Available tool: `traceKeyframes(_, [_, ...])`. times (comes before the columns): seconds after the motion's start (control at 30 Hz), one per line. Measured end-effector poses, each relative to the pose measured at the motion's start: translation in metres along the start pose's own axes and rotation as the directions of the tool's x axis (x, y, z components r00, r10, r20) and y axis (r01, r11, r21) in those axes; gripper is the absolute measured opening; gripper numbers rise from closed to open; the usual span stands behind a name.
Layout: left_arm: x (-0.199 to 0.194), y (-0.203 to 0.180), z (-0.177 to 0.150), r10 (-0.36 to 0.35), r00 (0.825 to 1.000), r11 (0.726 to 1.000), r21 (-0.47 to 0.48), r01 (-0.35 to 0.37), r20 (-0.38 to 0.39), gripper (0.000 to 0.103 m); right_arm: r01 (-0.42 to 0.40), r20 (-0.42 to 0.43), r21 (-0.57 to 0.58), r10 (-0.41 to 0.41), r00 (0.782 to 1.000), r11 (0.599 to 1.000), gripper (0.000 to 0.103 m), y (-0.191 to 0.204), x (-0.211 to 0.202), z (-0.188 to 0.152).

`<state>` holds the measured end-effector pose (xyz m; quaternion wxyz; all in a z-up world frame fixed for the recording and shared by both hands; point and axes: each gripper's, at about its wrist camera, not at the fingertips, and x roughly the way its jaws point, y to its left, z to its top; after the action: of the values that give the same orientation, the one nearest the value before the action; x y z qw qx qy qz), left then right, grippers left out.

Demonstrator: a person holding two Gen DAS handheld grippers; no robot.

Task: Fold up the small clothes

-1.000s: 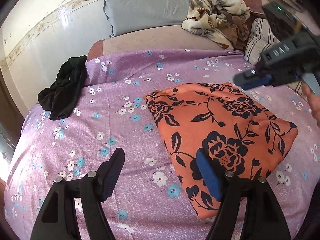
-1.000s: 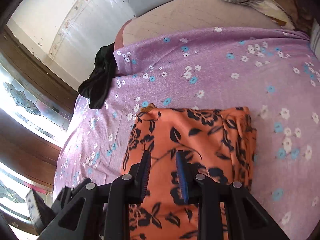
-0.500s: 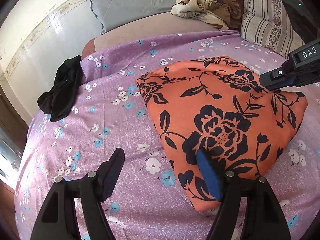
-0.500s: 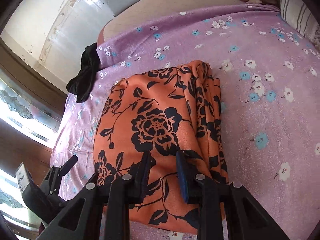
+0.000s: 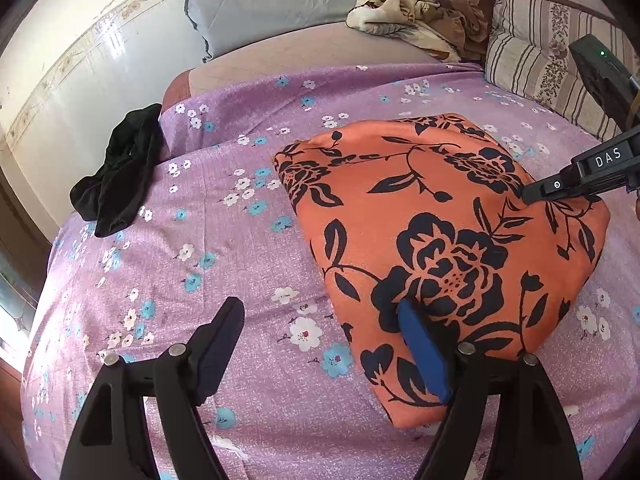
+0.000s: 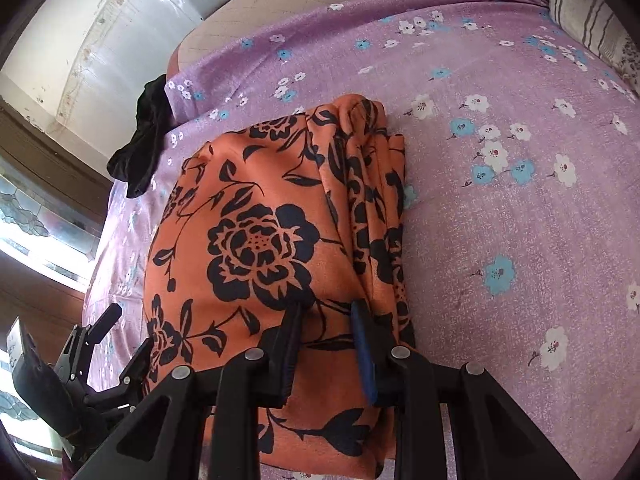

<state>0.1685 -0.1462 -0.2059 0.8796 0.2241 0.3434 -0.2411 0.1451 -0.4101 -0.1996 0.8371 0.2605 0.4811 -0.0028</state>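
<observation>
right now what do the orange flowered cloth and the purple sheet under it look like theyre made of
Orange flowered cloth: thin woven fabric, perhaps a satiny synthetic; it has a slight sheen and soft stacked folds along one edge. Purple sheet: matte printed cotton-like weave, with a fine speckled grain, small flowers and shallow creases. Neither fibre can be confirmed by look.

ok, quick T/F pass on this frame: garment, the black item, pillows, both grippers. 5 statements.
1. The orange floral garment lies folded on the purple sheet. True.
2. The black cloth lies on top of the orange garment. False: it sits apart, at the sheet's far edge by the wall.
3. The left gripper is clamped on the garment. False: its jaws are opening, wide apart, one finger over the garment's edge, the other over bare sheet.
4. The right gripper is down at the garment with narrow jaws. True; whether fabric is pinched cannot be told.
5. The grey pillow lies on the floor. False: it leans at the head of the bed.
</observation>
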Motion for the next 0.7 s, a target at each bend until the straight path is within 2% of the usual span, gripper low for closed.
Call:
traceKeyframes(0.53, [-0.005, 0.003, 0.007, -0.004, 1.0, 1.0, -0.008, 0.004, -0.013, 0.081, 0.02, -0.037, -0.064, -0.022, 0.999, 0.998, 0.029, 0.009, -0.005, 0.007])
traceKeyframes(0.7, [-0.011, 0.009, 0.013, -0.007, 1.0, 0.999, -0.04, 0.007, 0.003, 0.081, -0.054, 0.038, -0.066, 0.056, 0.998, 0.996, 0.031, 0.013, -0.029, 0.014])
